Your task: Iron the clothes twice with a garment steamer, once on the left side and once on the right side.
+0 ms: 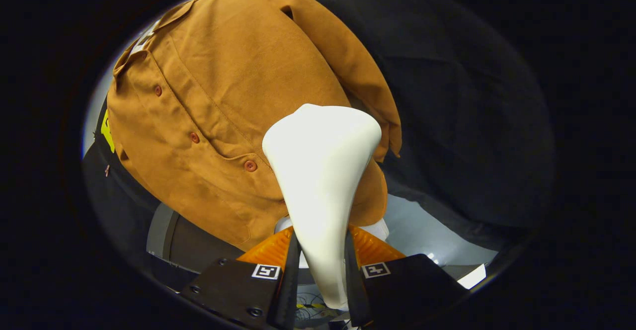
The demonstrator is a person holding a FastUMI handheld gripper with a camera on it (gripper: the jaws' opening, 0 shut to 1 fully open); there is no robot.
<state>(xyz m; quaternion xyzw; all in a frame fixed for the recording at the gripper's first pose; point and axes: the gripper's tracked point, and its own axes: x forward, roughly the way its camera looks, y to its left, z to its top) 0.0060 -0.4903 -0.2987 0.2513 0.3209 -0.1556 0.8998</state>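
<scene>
1. Black cloth wall (462,96) forms the background, with a pale floor (422,230) below.
2. A brown-orange cotton shirt with small round buttons (223,96) hangs in front of the cloth.
3. The fingers of the gripper (320,265) are clamped on the handle of a white plastic garment steamer (320,171).
4. The wide steamer head lies against the lower shirt front, just beside the button row.

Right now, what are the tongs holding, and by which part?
The tongs are shut on the garment steamer, gripping its narrow handle; its wide head points at the brown shirt.
</scene>
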